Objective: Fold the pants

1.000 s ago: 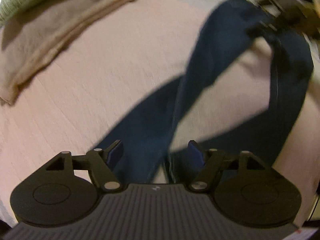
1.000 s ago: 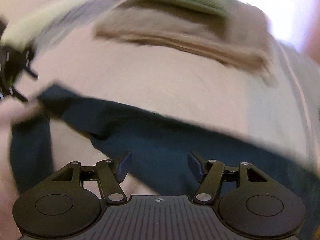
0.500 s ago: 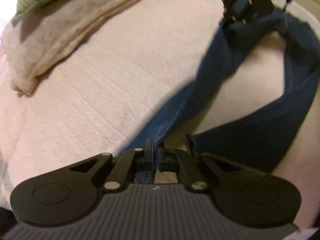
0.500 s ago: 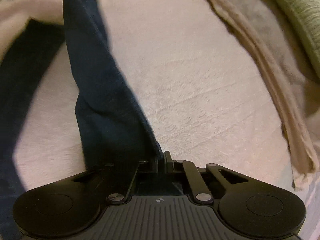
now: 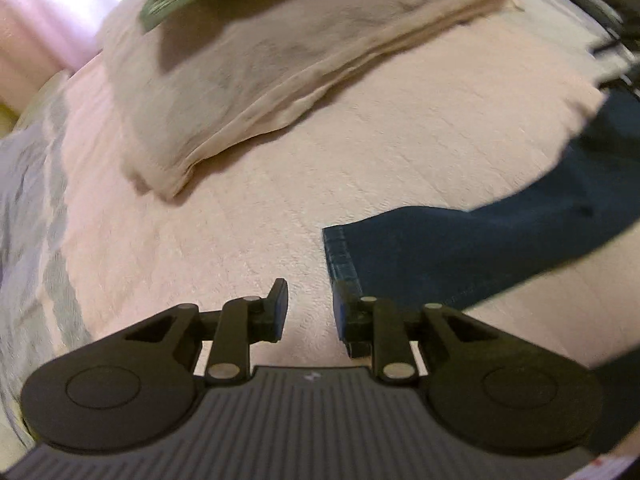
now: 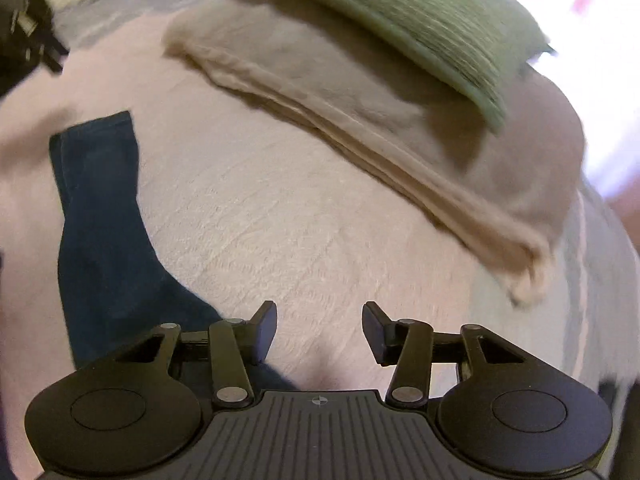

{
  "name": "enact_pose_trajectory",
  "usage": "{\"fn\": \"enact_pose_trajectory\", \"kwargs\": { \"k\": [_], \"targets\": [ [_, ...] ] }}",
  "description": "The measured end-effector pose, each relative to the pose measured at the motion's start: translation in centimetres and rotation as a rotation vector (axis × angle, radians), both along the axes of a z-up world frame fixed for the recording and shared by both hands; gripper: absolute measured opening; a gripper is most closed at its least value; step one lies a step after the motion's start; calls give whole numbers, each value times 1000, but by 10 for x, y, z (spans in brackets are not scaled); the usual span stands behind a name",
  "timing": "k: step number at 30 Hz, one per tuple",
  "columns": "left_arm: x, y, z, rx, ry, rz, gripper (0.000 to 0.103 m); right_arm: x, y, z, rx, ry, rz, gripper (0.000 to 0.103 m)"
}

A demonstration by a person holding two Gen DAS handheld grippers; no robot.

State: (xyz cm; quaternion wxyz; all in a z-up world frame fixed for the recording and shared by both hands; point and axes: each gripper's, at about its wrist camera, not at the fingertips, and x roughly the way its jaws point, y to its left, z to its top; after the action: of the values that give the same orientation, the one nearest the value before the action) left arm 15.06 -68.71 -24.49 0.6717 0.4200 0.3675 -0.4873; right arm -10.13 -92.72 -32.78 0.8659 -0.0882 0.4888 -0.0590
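Dark blue denim pants [image 5: 460,256] now lie released on the pale pink quilted bed cover [image 5: 360,140], where half a second ago both grippers were pinched shut on the cloth and carrying it. In the left wrist view, the stitched hem of one leg rests flat on the bed cover just ahead of the left gripper [image 5: 310,308], whose fingers are opening with nothing between them; the hem sits beside its right finger. In the right wrist view, the right gripper [image 6: 319,332] is likewise opening on bare bed cover, with a leg of the pants trailing past its left finger towards the far left. Beyond the pants sits a folded beige blanket [image 6: 360,120] with a green ribbed cushion [image 6: 420,12] on top. The release suggests the legs have been laid out straight, so the folding itself likely comes next.
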Motion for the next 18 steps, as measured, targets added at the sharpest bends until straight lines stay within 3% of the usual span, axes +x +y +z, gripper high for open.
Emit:
{"fn": "enact_pose_trajectory", "kwargs": {
  "k": [6,7,9,11,15,18],
  "targets": [
    [-53,49,-23,-3,159,3,38,-54,41,-14,129,41,-99,45],
    [-64,58,-29,0,177,-8,43,-60,52,-16,133,45,-106,45],
    [-78,71,-40,-4,165,-18,44,-64,74,-23,149,53,-114,45],
    [-90,75,-54,-23,88,-86,44,-66,95,-33,141,75,-100,45],
    [-109,71,-90,-36,-174,-344,44,-76,128,-59,38,96,-37,45],
    [-110,62,-118,-33,-320,-538,44,-85,135,-75,1,98,-58,45]
  ]
}}
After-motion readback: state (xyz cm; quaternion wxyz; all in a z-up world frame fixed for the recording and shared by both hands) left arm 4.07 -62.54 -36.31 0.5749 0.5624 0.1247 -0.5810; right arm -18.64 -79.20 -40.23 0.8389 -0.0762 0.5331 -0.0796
